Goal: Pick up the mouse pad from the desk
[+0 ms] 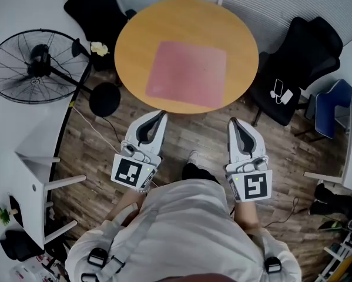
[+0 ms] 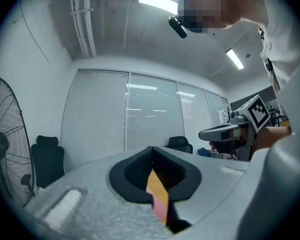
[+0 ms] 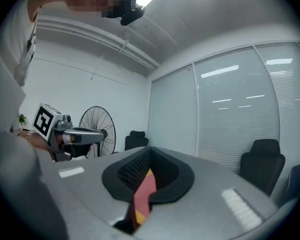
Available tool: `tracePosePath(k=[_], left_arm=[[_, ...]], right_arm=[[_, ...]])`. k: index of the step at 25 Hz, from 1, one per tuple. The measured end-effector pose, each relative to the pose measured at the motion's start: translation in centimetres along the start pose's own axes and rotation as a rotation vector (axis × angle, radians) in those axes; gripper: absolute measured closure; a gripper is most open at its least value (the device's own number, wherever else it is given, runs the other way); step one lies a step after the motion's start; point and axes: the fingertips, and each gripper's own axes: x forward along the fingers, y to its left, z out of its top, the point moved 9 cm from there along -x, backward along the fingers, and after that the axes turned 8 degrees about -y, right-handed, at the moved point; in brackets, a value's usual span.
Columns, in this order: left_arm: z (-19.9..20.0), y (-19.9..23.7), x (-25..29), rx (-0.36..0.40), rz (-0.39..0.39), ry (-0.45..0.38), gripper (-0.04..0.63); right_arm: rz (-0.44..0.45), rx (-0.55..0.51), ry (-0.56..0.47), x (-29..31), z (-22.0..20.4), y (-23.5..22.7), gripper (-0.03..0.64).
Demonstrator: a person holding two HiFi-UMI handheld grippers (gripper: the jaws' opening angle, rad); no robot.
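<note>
A pink mouse pad point(image 1: 187, 73) lies flat in the middle of a round wooden table point(image 1: 134, 34). Both grippers hover over the floor just short of the table's near edge, pointing at it. My left gripper point(image 1: 161, 114) is shut with nothing in it, and so is my right gripper point(image 1: 231, 122). In the left gripper view the jaws point(image 2: 152, 150) meet, and a sliver of the pad point(image 2: 162, 205) shows through the slit. The right gripper view shows the same: closed jaws point(image 3: 148, 155) and a strip of pink pad point(image 3: 144, 191).
A black standing fan point(image 1: 34, 66) is at the left beside a white desk point(image 1: 37, 157). Black chairs stand behind the table point(image 1: 96, 7) and at its right point(image 1: 299, 63). A blue chair point(image 1: 331, 107) is further right. Cables run over the wood floor point(image 1: 93, 128).
</note>
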Motion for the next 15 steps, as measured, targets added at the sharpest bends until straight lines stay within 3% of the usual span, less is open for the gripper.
tracePosePath(k=[15], left_arm=[[-2.2, 1.8, 7.2, -0.003, 0.023, 0.031, 0.591]], right_arm=[[0.017, -0.007, 0.029, 4.7, -2.1, -6.3, 0.612]])
